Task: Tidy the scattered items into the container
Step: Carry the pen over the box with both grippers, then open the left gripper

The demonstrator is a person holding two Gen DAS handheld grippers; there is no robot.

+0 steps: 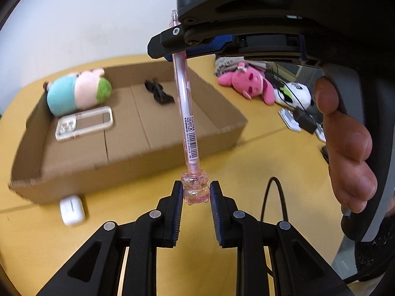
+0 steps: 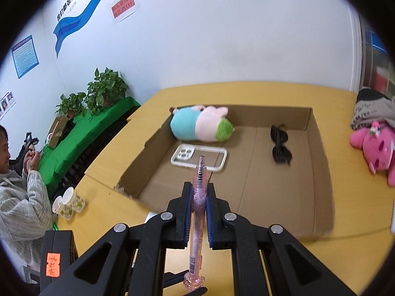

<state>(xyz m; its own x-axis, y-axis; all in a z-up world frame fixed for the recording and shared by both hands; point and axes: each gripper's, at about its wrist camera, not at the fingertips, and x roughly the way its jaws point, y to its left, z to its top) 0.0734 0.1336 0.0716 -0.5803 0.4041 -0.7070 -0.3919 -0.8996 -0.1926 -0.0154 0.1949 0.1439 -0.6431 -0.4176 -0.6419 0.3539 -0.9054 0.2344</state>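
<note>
While right gripper point(image 2: 199, 198) clamps pink pen point(image 2: 199, 192), left gripper point(image 1: 196, 192) parted at its cap — cardboard box point(image 1: 172, 153) rim just beyond.

The left gripper point(image 1: 196, 193) flanked the pink pen's point(image 1: 188, 120) flower cap, pads just beside it. Above, the right gripper point(image 1: 181, 49) clamped the barrel; cardboard box point(image 1: 172, 145) beyond.
</note>
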